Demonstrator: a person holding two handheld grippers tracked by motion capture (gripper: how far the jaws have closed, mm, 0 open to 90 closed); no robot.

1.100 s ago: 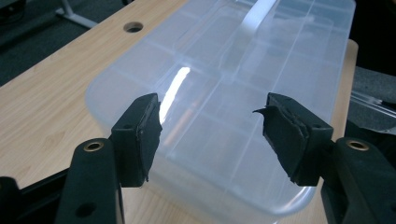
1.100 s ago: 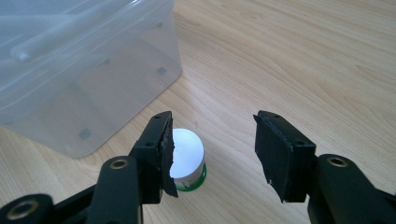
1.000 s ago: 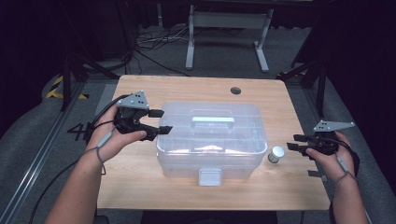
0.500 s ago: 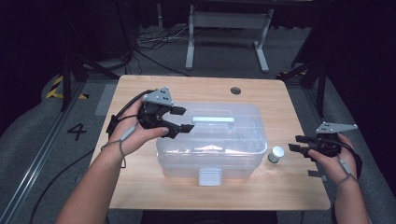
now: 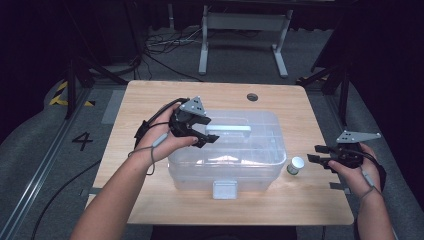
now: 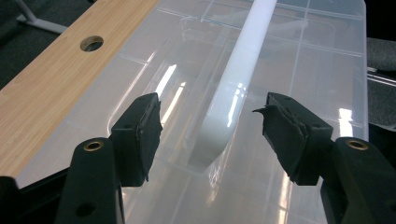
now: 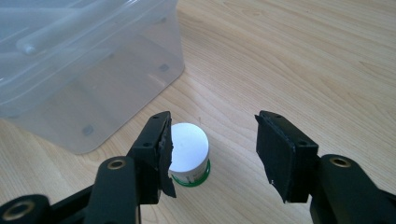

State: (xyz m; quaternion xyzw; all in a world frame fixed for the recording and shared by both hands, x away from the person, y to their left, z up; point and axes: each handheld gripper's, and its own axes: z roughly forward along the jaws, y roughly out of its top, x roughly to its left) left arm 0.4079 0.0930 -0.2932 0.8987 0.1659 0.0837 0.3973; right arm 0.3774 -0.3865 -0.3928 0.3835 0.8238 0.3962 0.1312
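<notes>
Clear plastic storage box (image 5: 227, 150) sits in the middle of your tabletop (image 5: 150, 95) in the high view, lid on, white handle (image 5: 227, 129) along its top. Your left hand-held gripper (image 5: 207, 134) hovers over the box's left part, at the near end of that handle. Your right hand-held gripper (image 5: 320, 152) rests low at the tabletop's right edge, pointing at a small white-capped jar (image 5: 296, 165) that stands just beside the box.

From the left gripper view, your jaws stand wide apart with nothing between the pads; the handle's (image 6: 238, 79) rounded end lies below the gap, on the lid (image 6: 322, 56).

From the right gripper view, your jaws are likewise spread and empty. The jar (image 7: 189, 154) stands near the left pad, whether touching it you cannot tell, with the box (image 7: 88, 60) behind.
</notes>
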